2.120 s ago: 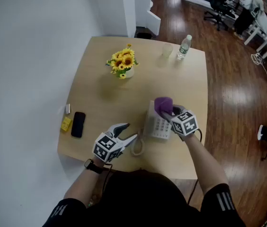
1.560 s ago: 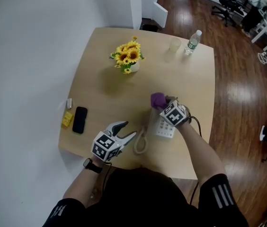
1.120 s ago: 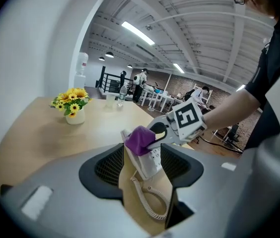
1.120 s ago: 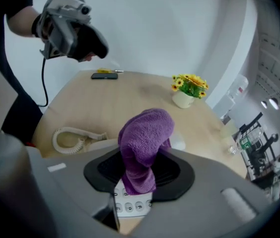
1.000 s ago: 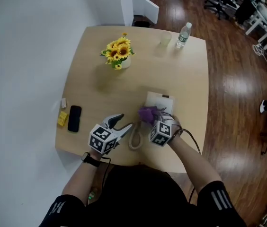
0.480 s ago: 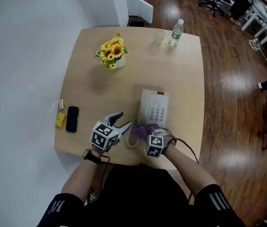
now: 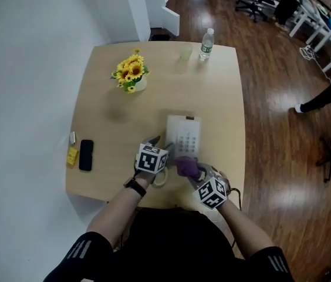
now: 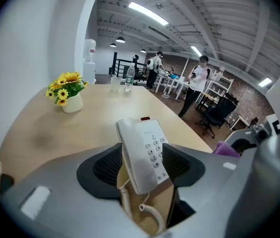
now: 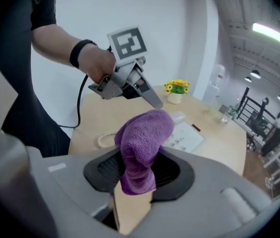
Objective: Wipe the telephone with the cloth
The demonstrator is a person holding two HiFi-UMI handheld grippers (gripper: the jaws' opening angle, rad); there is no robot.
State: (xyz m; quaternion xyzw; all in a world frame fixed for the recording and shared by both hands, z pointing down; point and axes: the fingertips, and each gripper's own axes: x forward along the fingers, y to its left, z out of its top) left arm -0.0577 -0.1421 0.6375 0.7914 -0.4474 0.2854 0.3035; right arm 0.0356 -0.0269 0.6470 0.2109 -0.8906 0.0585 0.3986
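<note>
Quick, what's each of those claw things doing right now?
Left gripper: open, telephone just ahead of its fingers.
Right gripper: closed on the purple cloth.

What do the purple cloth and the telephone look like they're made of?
The cloth: likely microfibre or terry; purple, matt, with a fuzzy, nubbly pile and soft folds. The telephone: likely hard moulded plastic; off-white, smooth with a slight sheen and crisp edges. Neither is certain from looks alone.

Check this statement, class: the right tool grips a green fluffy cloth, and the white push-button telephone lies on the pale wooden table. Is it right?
No: the fluffy cloth in the right tool is purple, not green, as the right gripper view shows. The white push-button telephone does lie on the pale wooden table.
</note>
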